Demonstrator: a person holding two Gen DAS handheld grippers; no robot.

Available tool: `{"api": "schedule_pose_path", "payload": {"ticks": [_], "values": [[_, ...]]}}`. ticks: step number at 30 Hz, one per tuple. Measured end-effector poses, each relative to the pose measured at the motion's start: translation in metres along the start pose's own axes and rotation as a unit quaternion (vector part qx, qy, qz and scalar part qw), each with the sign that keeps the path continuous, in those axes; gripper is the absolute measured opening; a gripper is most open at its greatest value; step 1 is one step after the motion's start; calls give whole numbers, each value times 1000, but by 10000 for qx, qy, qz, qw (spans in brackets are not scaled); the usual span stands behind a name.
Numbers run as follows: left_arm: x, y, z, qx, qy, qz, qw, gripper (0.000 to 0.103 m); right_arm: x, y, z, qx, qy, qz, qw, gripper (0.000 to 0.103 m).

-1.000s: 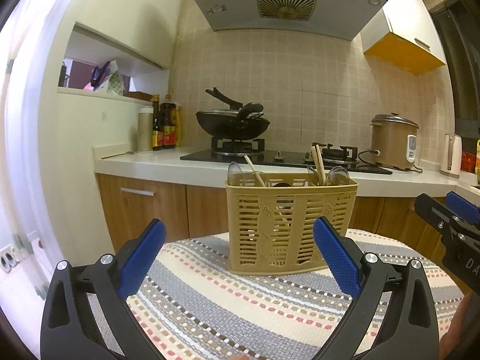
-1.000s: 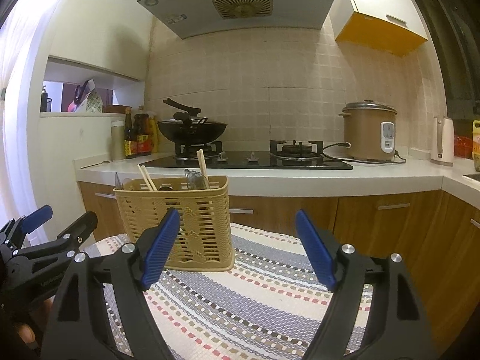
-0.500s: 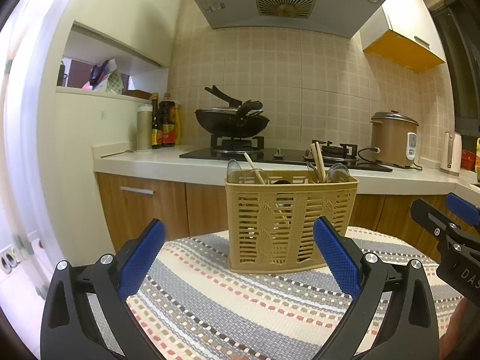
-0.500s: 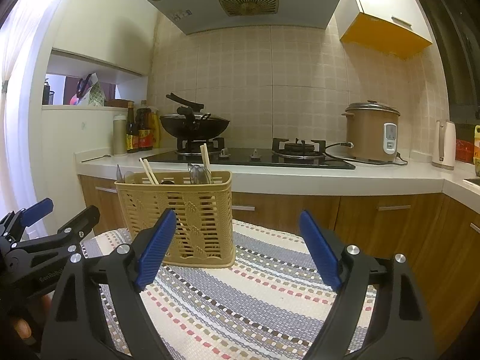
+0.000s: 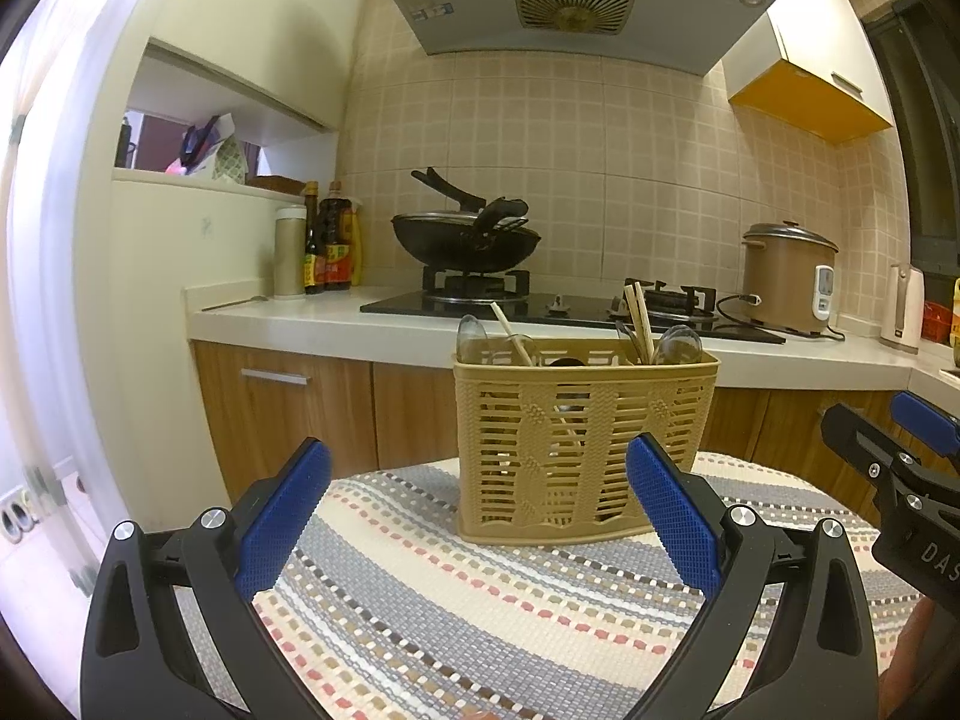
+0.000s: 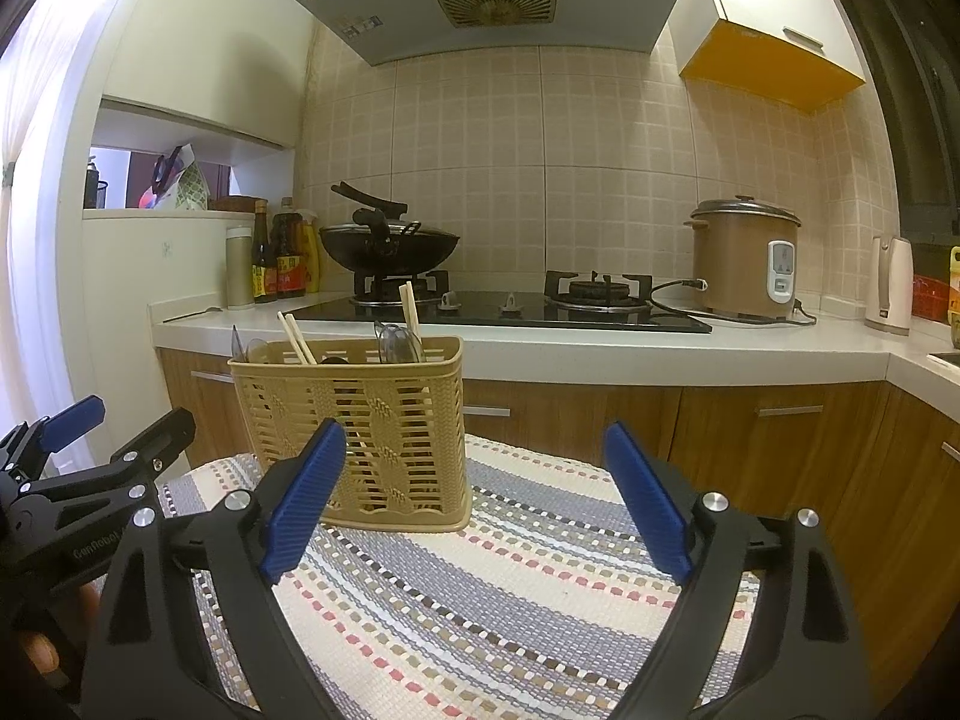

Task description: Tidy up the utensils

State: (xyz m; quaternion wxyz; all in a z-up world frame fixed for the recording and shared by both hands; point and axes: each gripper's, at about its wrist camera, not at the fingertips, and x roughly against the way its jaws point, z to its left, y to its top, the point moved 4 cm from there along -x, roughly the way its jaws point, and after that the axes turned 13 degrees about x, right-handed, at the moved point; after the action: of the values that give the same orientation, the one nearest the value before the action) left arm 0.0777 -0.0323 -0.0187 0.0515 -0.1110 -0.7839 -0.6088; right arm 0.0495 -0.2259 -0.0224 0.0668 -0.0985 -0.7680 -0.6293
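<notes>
A tan slatted utensil basket [image 5: 582, 444] stands upright on a striped woven mat [image 5: 480, 594]; it also shows in the right wrist view [image 6: 360, 432]. Wooden chopsticks [image 5: 637, 321] and clear spoons [image 5: 678, 345] stick out of its top. My left gripper [image 5: 480, 504] is open and empty, a short way in front of the basket. My right gripper [image 6: 474, 498] is open and empty, with the basket ahead to its left. Each gripper appears at the edge of the other's view.
Behind the mat runs a kitchen counter [image 5: 336, 324] with a gas hob, a black wok [image 5: 465, 243], sauce bottles [image 5: 327, 246], a brown rice cooker [image 5: 789, 279] and a white kettle [image 6: 891, 285]. Wooden cabinets [image 6: 750, 438] stand below. A range hood hangs above.
Both grippers have tilted down slightly, so the basket and counter sit a little higher in both views. Nothing was taken hold of; both stay open.
</notes>
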Motion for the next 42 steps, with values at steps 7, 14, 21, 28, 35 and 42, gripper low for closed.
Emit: {"api": "schedule_pose_path", "payload": {"ticks": [7, 14, 21, 28, 35, 42], "values": [[0, 0, 0, -15, 7, -3, 10000, 95, 0, 0, 0, -9, 26, 7, 10000, 84], [-2, -4, -1, -71, 9, 75, 9999, 95, -1, -2, 0, -10, 18, 29, 10000, 84], [-3, -4, -4, -98, 14, 99, 9999, 95, -1, -2, 0, -12, 13, 36, 10000, 84], [-3, -4, -4, -82, 16, 117, 9999, 95, -2, -3, -1, -28, 8, 55, 10000, 87], [-3, -5, -5, -107, 6, 120, 9999, 95, -1, -3, -2, -29, -3, 62, 10000, 88], [-3, -6, -5, -105, 3, 143, 9998, 95, 0, -2, -1, -26, -3, 68, 10000, 88]]}}
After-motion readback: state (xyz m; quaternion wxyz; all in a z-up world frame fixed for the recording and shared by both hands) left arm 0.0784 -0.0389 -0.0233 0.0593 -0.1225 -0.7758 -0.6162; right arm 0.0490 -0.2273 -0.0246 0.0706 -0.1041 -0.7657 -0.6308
